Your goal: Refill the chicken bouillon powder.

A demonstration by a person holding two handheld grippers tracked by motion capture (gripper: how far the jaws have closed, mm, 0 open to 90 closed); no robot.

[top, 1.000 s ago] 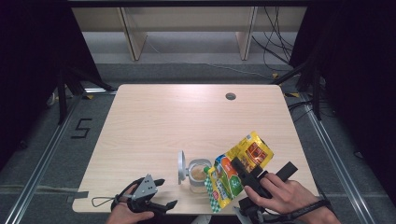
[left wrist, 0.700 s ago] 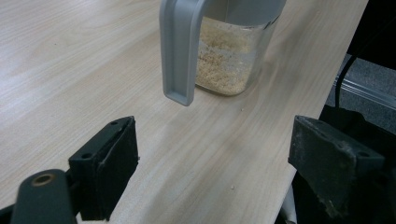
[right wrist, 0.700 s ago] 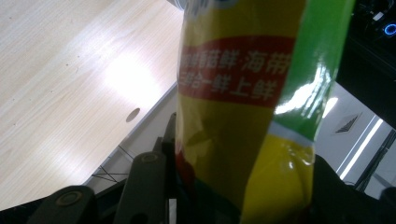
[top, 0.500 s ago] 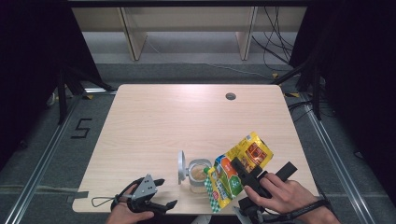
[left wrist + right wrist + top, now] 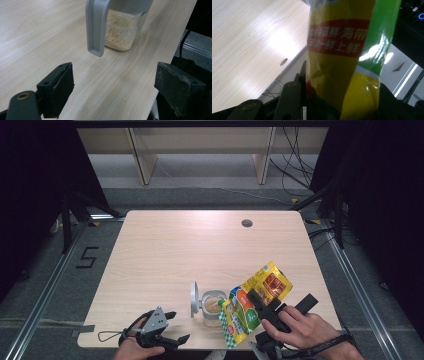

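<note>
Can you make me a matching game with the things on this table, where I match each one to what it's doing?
Things:
1. bag
2. jar
3. left gripper
4. lid

States:
A. flipped up, standing on edge
B. open, with nothing between its jaws
C. tilted over the jar, clamped in the right gripper
D. standing on the table, part full of pale grains

Pairs: 1-C, 2-D, 3-B, 4-A
</note>
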